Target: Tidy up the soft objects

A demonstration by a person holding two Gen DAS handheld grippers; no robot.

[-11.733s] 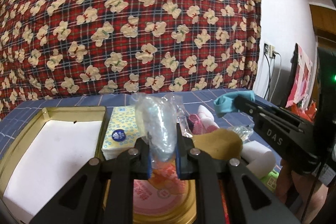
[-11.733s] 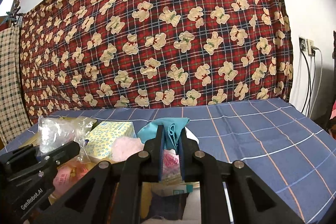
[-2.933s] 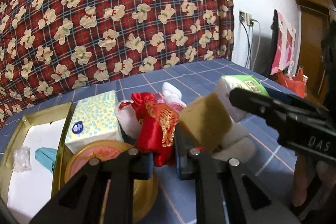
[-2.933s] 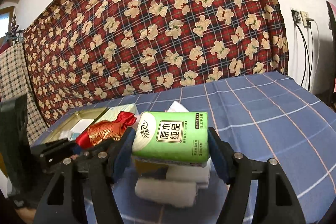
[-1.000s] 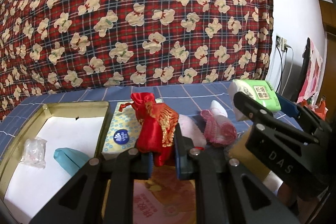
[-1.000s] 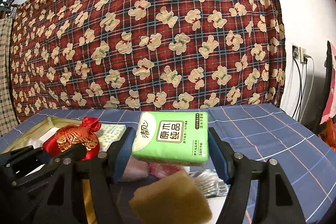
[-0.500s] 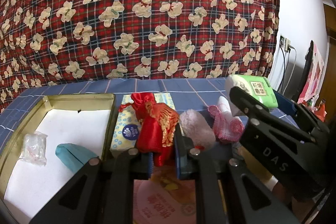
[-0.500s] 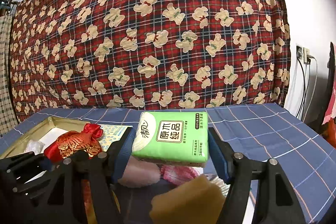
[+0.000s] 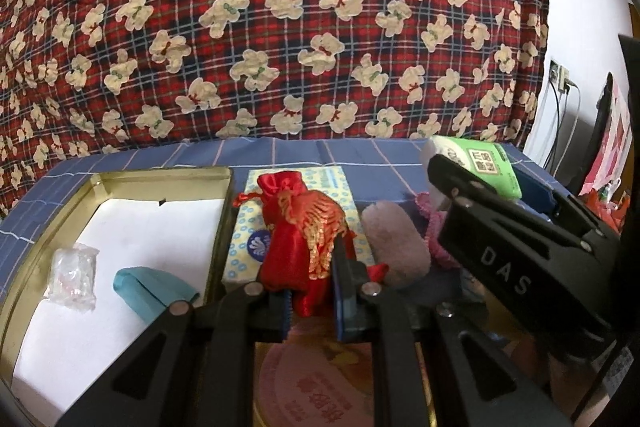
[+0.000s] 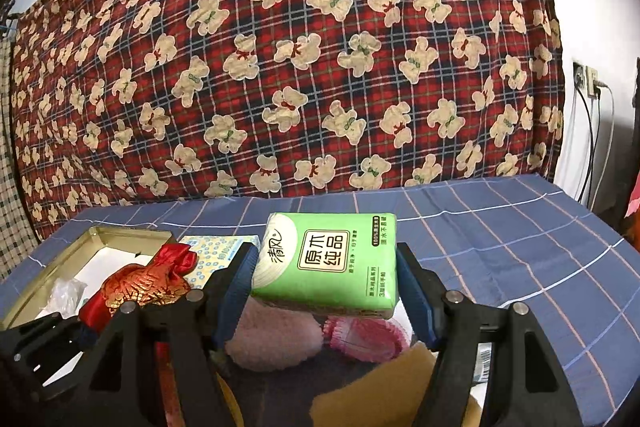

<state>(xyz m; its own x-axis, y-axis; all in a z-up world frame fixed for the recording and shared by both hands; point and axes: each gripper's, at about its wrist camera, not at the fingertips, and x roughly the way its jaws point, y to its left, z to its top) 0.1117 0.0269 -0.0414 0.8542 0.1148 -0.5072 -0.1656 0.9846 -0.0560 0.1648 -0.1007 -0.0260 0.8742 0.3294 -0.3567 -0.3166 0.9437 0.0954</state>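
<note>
Left gripper (image 9: 310,301): fingers clenched on the red drawstring pouch (image 9: 302,227), which stands up from between them. To their left lies the gold-rimmed tray (image 9: 160,177), holding a teal cloth (image 9: 150,289) and a clear plastic packet (image 9: 72,277); just beyond them, a yellow tissue pack (image 9: 248,227). Right gripper (image 10: 326,285): fingers spread wide and grasping the green tissue pack (image 10: 326,261) by its two ends, above a pink fluffy piece (image 10: 274,337) and a tan sponge (image 10: 384,387) on the table (image 10: 520,227).

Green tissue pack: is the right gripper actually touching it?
Touching. The right wrist view shows the green tissue pack clamped in the right gripper, both blue pads pressed against its sides, the pack lifted clear of the items below.
</note>
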